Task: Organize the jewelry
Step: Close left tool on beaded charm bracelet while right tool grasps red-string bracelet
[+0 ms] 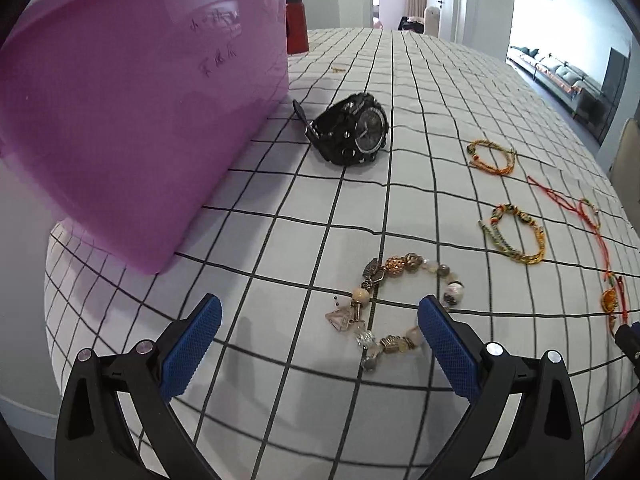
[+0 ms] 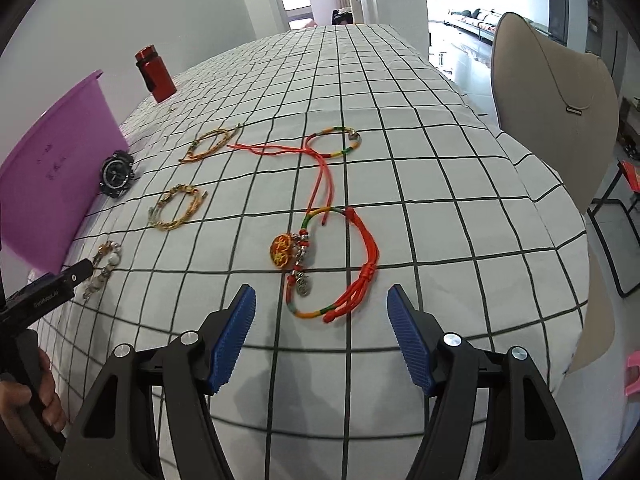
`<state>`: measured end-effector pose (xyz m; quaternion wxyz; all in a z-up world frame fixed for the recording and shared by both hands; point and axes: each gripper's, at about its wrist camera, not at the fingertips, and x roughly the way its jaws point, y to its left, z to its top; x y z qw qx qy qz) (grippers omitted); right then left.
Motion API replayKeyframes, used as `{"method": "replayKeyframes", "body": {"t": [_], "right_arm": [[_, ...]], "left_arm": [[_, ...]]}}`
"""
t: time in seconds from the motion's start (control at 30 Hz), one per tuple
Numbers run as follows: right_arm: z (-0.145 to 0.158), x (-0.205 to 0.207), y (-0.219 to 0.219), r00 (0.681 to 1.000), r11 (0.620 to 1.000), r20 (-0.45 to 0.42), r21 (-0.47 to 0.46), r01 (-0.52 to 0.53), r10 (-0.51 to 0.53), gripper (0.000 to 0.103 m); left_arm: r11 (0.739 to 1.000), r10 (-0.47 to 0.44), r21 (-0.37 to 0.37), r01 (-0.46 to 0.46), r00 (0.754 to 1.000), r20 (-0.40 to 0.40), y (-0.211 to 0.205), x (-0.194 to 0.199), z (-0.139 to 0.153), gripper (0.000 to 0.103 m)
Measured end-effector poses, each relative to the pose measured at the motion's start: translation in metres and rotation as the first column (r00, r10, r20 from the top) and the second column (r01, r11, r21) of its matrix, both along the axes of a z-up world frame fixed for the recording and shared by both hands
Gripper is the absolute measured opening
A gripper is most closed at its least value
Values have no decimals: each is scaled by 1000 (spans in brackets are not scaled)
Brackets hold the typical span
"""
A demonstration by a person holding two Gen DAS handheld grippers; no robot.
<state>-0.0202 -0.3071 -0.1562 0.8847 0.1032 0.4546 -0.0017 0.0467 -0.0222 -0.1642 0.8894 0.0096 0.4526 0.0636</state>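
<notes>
My left gripper [image 1: 320,316] stands open low over the checked cloth, with a beaded bracelet [image 1: 400,312] lying between and just ahead of its blue pads [image 1: 192,344], untouched. A black watch [image 1: 352,132] lies beyond it beside the purple bin [image 1: 132,120]. Two woven bracelets [image 1: 516,236] [image 1: 492,158] lie to the right. My right gripper [image 2: 322,304] is open too, nothing in it, above a red cord bracelet with an orange charm [image 2: 332,264]. A red cord and a multicoloured bracelet [image 2: 336,142] lie farther out. The left gripper's tip [image 2: 80,270] shows at the left edge, over the beaded bracelet [image 2: 102,266].
A red bottle [image 2: 156,76] stands at the far left of the table, behind the bin [image 2: 56,184]. A beige chair [image 2: 560,128] stands at the table's right edge. A small gold piece [image 1: 338,69] lies far back on the checked tablecloth [image 1: 420,92].
</notes>
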Motion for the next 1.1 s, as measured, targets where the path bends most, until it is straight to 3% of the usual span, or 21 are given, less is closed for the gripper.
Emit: {"method": "replayKeyframes", "body": {"t": [0.4, 0.53, 1.1], "right_arm": [[-4, 6, 8, 1000, 998, 19, -66, 1, 1, 66], [-4, 9, 11, 1000, 996, 17, -92, 0, 1, 66], [-8, 22, 24, 999, 983, 24, -184, -19, 24, 66]], "left_arm": [[1000, 10, -26, -10, 1000, -15, 8, 16, -16, 97], [997, 15, -76, -17, 1000, -27, 14, 20, -18, 97], [998, -10, -68, 8, 1000, -29, 8, 21, -18, 95]]}}
